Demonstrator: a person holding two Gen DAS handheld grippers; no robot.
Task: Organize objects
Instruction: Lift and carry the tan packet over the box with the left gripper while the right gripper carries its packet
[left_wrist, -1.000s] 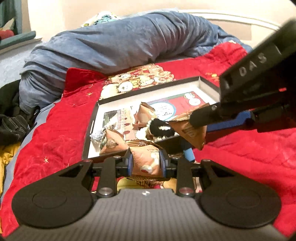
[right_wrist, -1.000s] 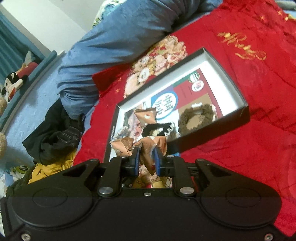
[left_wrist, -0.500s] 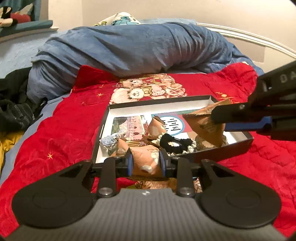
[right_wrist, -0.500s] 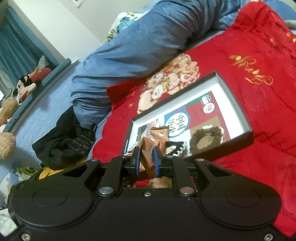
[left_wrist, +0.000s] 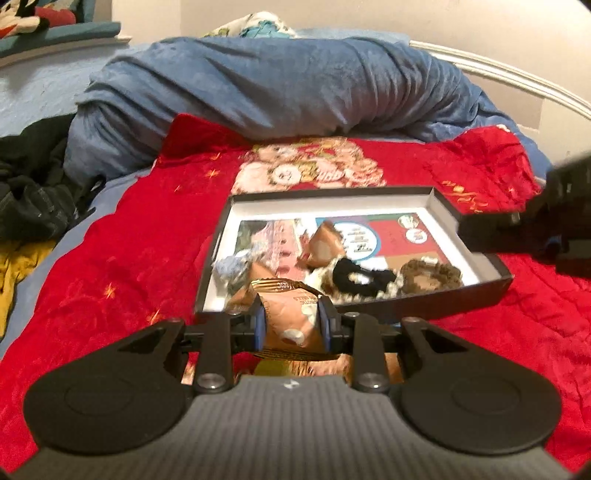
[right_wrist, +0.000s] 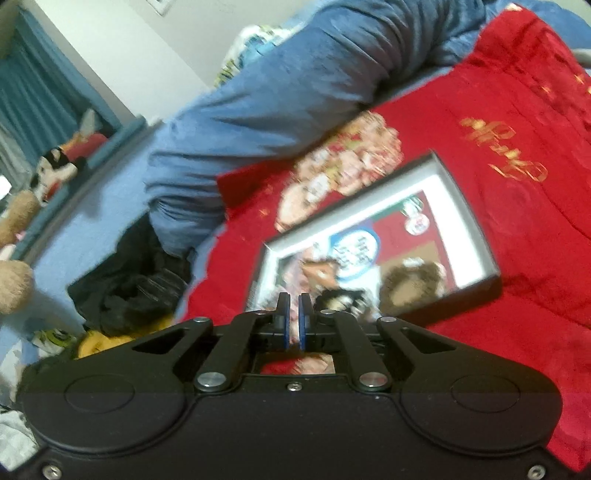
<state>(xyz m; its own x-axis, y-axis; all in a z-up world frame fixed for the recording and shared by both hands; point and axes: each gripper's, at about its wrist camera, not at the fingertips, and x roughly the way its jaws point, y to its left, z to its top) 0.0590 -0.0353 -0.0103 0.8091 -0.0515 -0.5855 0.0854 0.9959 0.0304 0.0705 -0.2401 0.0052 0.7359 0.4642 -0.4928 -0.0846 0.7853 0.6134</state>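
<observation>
My left gripper (left_wrist: 291, 319) is shut on an orange-brown snack packet (left_wrist: 291, 317), held just before the near edge of a shallow black box (left_wrist: 469, 299) on the red blanket. Inside the box lie another orange packet (left_wrist: 323, 245), a black scrunchie (left_wrist: 356, 275), a brown scrunchie (left_wrist: 430, 275) and a pale blue scrunchie (left_wrist: 231, 267). My right gripper (right_wrist: 294, 317) is shut with nothing between its pads, back from the box (right_wrist: 463, 218); its dark body shows at the right edge of the left wrist view (left_wrist: 535, 229).
A red blanket (left_wrist: 122, 266) covers the bed. A rolled blue duvet (left_wrist: 266, 85) lies behind the box. Dark clothes (left_wrist: 29, 192) and a yellow garment (left_wrist: 14, 269) are piled at the left. Plush toys (right_wrist: 55, 173) sit on a ledge.
My right gripper no longer holds its orange packet and has pulled back from the box, pads closed together. My left gripper keeps its packet and has edged slightly toward the box.
</observation>
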